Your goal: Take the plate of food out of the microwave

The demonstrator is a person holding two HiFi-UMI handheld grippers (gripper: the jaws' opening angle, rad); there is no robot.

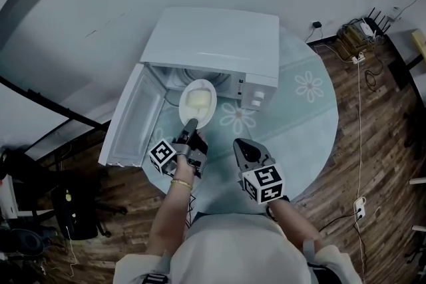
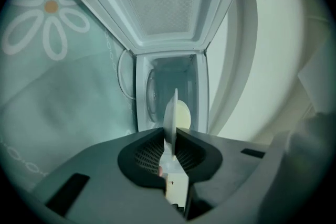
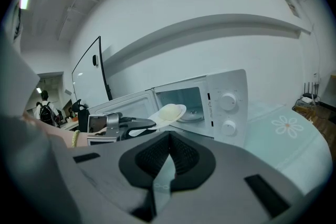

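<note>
A white microwave [image 1: 213, 43] stands on the round table with its door [image 1: 132, 118] swung open to the left. A white plate [image 1: 198, 102] with a pale yellow mound of food hangs just in front of the oven's opening. My left gripper [image 1: 190, 126] is shut on the plate's near rim. In the left gripper view the plate [image 2: 170, 115] shows edge-on between the jaws, with the glass turntable [image 2: 152, 97] behind it. My right gripper [image 1: 241, 145] hovers over the table to the right, shut and holding nothing. Its own view shows the plate [image 3: 167, 112] level, outside the cavity.
The table carries a light teal cloth [image 1: 313, 116] with daisy prints, and its front edge lies close to my body. Cables and a power strip [image 1: 359, 56] lie on the wooden floor at right. Dark chair parts [image 1: 73, 209] stand at lower left.
</note>
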